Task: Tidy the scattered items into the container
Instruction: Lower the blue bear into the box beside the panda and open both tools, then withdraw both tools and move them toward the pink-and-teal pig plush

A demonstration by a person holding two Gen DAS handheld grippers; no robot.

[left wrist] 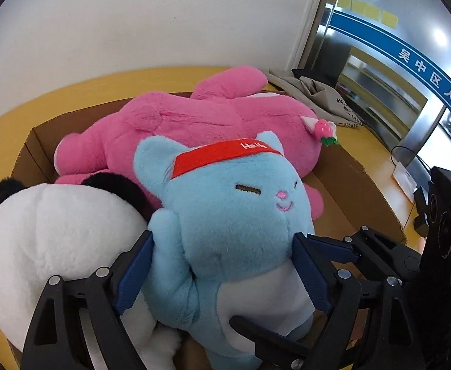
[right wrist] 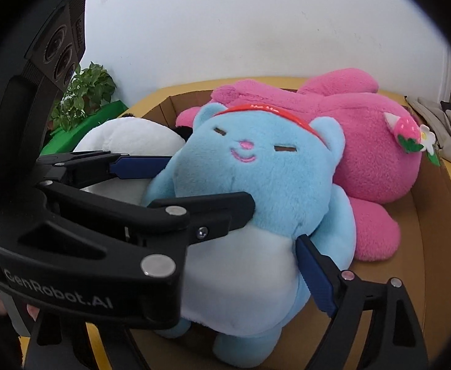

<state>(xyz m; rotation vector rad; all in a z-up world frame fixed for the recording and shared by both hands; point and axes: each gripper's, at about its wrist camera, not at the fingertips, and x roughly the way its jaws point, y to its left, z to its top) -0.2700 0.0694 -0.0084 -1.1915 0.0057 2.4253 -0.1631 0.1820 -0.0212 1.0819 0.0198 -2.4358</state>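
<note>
Your left gripper (left wrist: 222, 265) was clamped on the light blue plush cat with the red headband (left wrist: 225, 215), its two blue pads pressed into the toy's sides just below the head. From the right wrist view, that same gripper (right wrist: 213, 182) reached in from the left, one blue pad against the cat's (right wrist: 256, 185) cheek side and a black finger across its chest.

Your right gripper (right wrist: 313, 277) showed only one blue pad, touching the cat's lower right flank; the other finger was hidden behind the left gripper's body, so I cannot tell whether it was squeezing or slack.

The cat stood upright inside the brown cardboard box (left wrist: 348, 166), directly ahead of your left gripper, with its feet near the box floor (right wrist: 379, 293). To the left of your left gripper, touching the cat, lay the white plush panda with black ears (left wrist: 56, 240). Beyond both, further from you, the large pink plush rabbit with a strawberry clip on its ear (left wrist: 194, 123) lay on its side across the back of the box (the cat's head overlapped it).

The box sat on a yellow surface (left wrist: 71, 92). A grey cloth bag (left wrist: 318, 95) lay on that surface beyond the box, to the right. A green potted plant (right wrist: 83, 95) stood far left of your right gripper.
</note>
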